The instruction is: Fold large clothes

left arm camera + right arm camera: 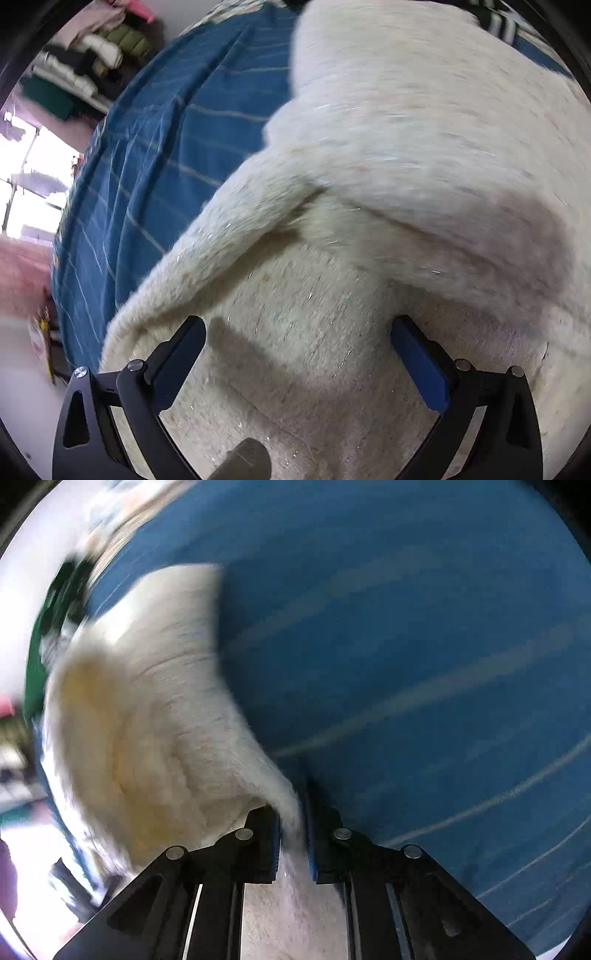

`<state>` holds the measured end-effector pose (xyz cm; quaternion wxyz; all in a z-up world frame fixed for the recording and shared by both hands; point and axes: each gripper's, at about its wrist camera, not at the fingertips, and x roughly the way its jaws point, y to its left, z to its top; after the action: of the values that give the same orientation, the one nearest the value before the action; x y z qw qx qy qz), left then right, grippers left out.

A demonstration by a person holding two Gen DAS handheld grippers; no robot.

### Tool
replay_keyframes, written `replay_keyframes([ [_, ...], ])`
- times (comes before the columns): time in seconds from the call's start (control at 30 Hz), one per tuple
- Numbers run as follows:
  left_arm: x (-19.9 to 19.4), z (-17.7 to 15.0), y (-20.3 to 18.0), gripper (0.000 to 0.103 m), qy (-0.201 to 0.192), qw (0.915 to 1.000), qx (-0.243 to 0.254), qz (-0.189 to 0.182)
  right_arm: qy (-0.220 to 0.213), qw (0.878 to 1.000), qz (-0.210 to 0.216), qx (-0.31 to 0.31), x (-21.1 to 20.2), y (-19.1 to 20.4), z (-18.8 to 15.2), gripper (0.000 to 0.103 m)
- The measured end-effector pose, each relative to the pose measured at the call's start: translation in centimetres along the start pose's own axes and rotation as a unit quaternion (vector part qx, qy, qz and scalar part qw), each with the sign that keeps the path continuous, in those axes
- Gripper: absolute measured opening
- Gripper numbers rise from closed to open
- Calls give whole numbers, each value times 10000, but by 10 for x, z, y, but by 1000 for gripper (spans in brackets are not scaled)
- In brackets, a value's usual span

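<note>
A fluffy cream-white garment lies bunched on a blue striped bedsheet. In the left wrist view my left gripper is open, its two fingers spread wide just above the garment's flat part, holding nothing. In the right wrist view my right gripper is shut on an edge of the same white garment, which hangs off to the left above the blue sheet. The right view is blurred by motion.
Stacked folded clothes and a shelf stand beyond the bed at the upper left. A bright window is at the left. A dark striped cloth lies at the top right.
</note>
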<state>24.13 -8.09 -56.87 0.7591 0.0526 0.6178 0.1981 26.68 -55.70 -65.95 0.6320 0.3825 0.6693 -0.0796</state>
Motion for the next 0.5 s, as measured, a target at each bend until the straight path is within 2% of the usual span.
replay_keyframes([
  [0.03, -1, -1, 1, 103, 16, 10000, -25, -11, 70, 10000, -7, -43, -1, 1, 2, 10],
  [0.1, -6, -1, 4, 103, 103, 9999, -72, 30, 260, 9981, -285, -478, -8, 18, 8, 14],
  [0.13, -10, -3, 4, 103, 154, 9998, -113, 63, 278, 9960, -337, -779, -16, 29, 10, 18],
  [0.2, -22, -5, 2, 103, 184, 9995, -160, 180, 400, 9892, -433, -1345, -18, 44, 11, 18],
  [0.27, -35, -10, -1, 103, 83, 9995, -159, 260, 393, 9818, -963, -1591, -10, 43, 18, 18],
  [0.33, -33, -17, -6, 103, 172, 9990, -79, 406, 617, 9887, -741, -1148, -3, 25, 31, 18],
  [0.4, -19, -22, -11, 103, 371, 9982, -53, 470, 785, 9886, -746, -1047, -11, 29, 37, 20],
  [0.5, -10, -27, -8, 103, 226, 9983, -274, 468, 705, 9932, -483, -796, -44, 31, 45, 32],
])
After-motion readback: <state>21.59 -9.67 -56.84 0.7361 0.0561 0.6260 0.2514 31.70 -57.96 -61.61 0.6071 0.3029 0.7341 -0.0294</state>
